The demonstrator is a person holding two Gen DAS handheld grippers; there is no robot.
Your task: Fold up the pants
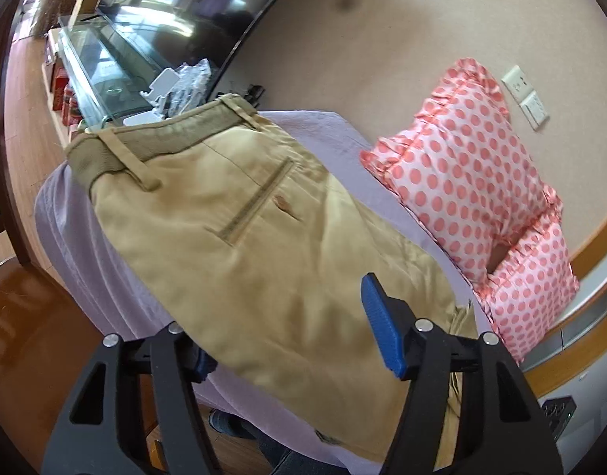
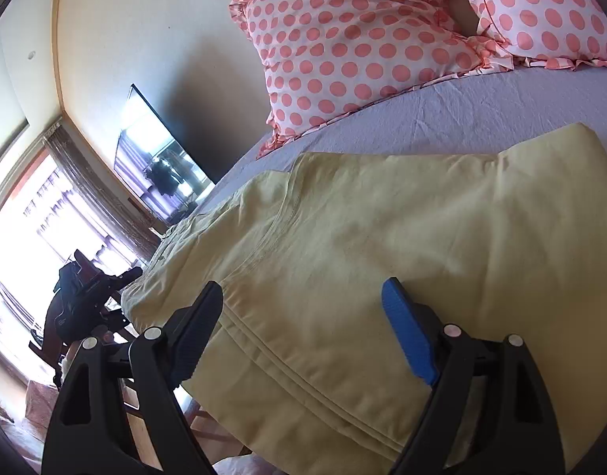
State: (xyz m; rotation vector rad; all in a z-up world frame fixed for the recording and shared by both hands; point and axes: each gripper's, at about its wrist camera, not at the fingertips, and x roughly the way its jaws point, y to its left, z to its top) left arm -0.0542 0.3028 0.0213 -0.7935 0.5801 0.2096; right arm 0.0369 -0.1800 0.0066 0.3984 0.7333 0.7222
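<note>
Tan khaki pants [image 1: 240, 213] lie flat on a lilac bed sheet [image 1: 81, 245], waistband at the far end, back pocket facing up. My left gripper [image 1: 287, 336] is open, its blue-padded fingers [image 1: 382, 332] spread on either side of the pants' near part; the left finger sits partly under the cloth edge. In the right wrist view the pants [image 2: 382, 245] look pale yellow, with a leg seam running across. My right gripper [image 2: 303, 328] is open over the near edge of the pants, holding nothing. The other gripper shows at the left [image 2: 81, 301].
Two white pillows with pink dots [image 1: 473, 182] [image 2: 362, 47] lean at the head of the bed by the wall. A glass case and a dark TV [image 1: 176, 4] stand past the bed's far end. Wooden floor [image 1: 22, 308] lies left of the bed.
</note>
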